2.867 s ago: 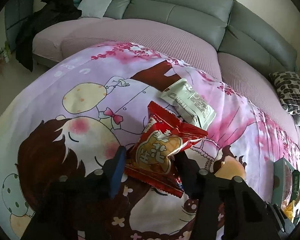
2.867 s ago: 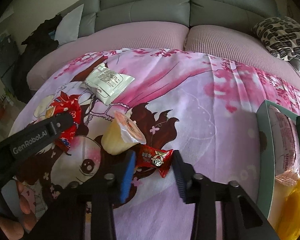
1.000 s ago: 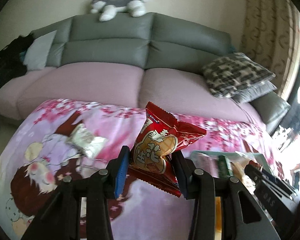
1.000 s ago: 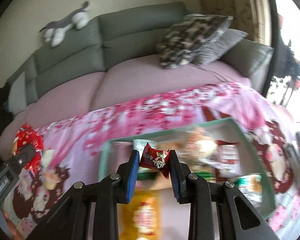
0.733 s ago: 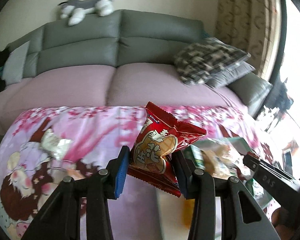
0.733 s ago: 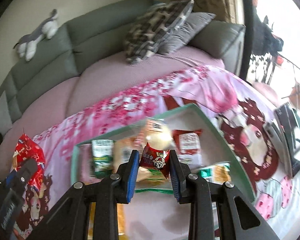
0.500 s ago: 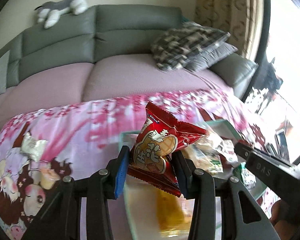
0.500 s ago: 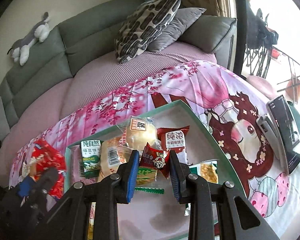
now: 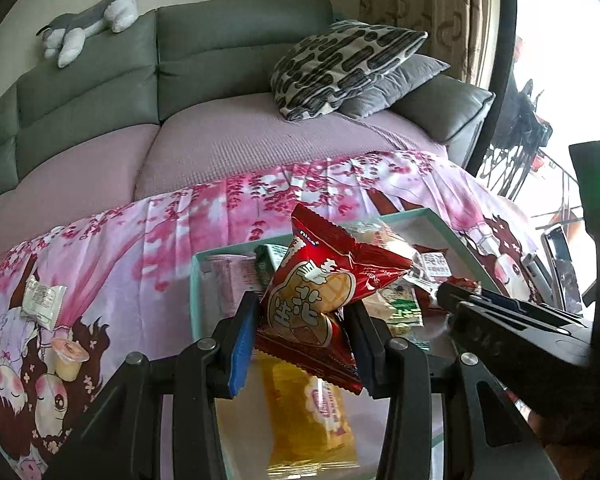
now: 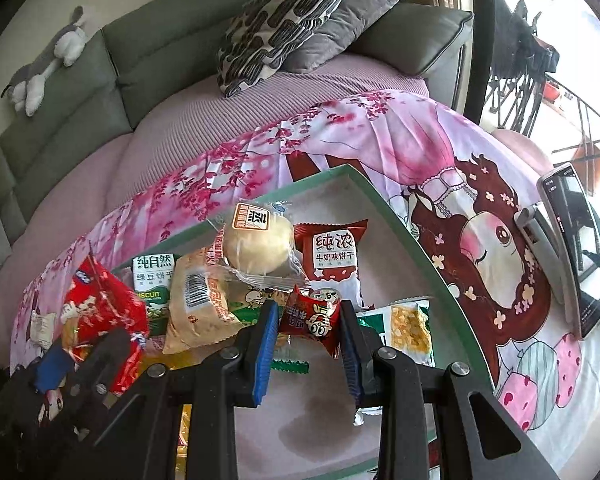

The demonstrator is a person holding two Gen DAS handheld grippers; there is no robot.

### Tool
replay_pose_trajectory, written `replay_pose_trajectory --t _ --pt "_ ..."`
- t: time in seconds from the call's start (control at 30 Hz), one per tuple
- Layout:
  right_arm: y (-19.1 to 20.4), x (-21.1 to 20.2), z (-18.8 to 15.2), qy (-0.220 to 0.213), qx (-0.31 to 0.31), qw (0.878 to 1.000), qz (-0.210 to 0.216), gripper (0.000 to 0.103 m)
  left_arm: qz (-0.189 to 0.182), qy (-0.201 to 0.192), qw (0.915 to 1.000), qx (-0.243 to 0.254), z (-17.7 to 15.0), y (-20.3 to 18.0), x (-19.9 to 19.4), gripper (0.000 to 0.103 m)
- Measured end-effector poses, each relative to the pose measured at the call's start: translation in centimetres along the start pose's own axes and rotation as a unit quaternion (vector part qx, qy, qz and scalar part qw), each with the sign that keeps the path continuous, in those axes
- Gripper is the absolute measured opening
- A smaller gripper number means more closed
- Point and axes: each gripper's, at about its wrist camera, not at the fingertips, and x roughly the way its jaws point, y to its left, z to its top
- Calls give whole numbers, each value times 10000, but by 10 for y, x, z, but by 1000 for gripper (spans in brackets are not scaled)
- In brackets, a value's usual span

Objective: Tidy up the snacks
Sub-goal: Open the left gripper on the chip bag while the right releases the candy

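- The small red candy wrapper with a cartoon face [image 10: 311, 320] sits between the blue pads of the right gripper [image 10: 306, 334], and those jaws are opening right now; the pads look to be just easing off it, so a drop is on.
- A second ago that wrapper was clamped tight above the far edge of the teal-rimmed cardboard box [image 10: 396, 216]; now it hangs over the box's bare pale floor, directly below the gripper.
- The puffy red foil snack bag with a waffle picture [image 9: 332, 292] is pinched firmly in the left gripper [image 9: 300, 340], which has swung in from the cartoon-print pink sheet [image 9: 140, 240] to hover over the box's near-left corner, above a yellow packet [image 9: 308, 412].
- My read: both snacks have arrived at the box, the right one goes in first, and the left one should follow.
- Left behind, far left of the left gripper: a white wrapped biscuit [image 9: 44, 300] and a jelly cup [image 9: 70, 356] on the sheet, so there's more to fetch.
- Readable print: the red bag shows "nice"; ahead of the right gripper a green pack [image 10: 153, 280] reads "纯自然 绿豆饼干 BISCUIT", a red pack [image 10: 332, 252] reads "纯浓 牛奶味饼干", and the wrapped bun [image 10: 258, 244] carries an orange label I can't quite make out.
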Motion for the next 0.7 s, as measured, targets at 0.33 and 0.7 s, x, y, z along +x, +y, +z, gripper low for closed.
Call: replay_pose_trajectory --t 0.33,0.7 --pt "-4 -3 2 -3 97 9999 -90 34 -41 42 10000 -25 2 -2 -3 60" --pt "1 -2 3 -9 14 9996 -279 81 432 110 9977 -513 3 33 -3 70"
